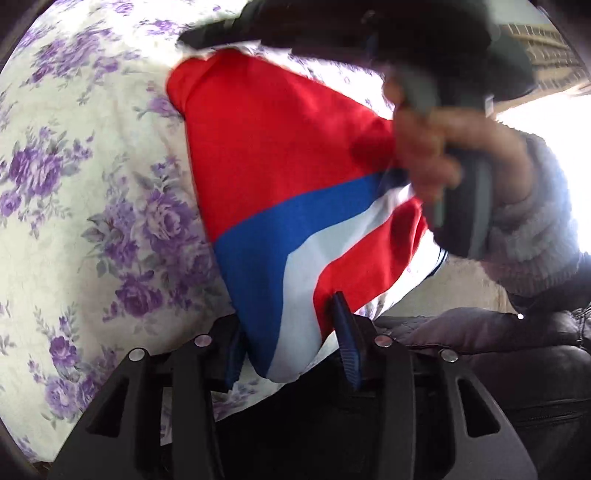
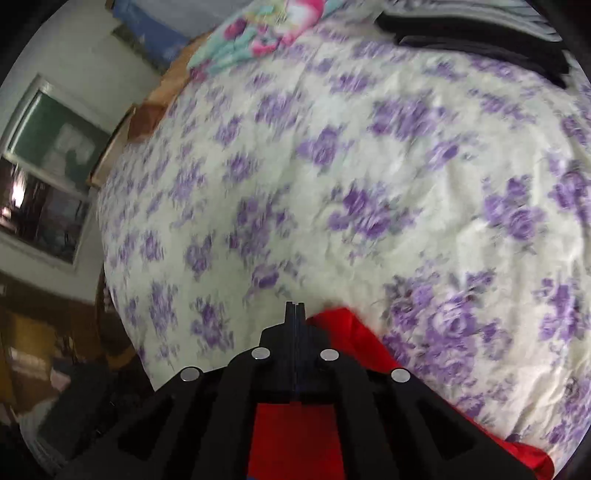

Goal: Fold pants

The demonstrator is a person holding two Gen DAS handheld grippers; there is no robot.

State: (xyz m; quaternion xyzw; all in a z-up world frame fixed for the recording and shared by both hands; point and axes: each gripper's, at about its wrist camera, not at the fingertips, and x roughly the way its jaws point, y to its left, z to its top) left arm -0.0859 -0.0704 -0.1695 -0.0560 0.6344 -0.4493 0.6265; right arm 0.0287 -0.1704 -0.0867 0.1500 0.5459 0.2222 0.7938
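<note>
The pants are red with a blue and a white stripe and hang stretched over the floral bed sheet. My left gripper is shut on their bunched lower end, and the cloth fills the gap between its blue pads. A hand holds my right gripper at the pants' far red corner. In the right wrist view the right gripper has its jaws pressed together, with red pants beside and under it. The pinch itself is hidden.
The purple-flowered sheet covers the whole bed. Dark folded clothes lie at its far right and a colourful cloth at the far edge. A window is on the left. A dark quilted jacket is close on the right.
</note>
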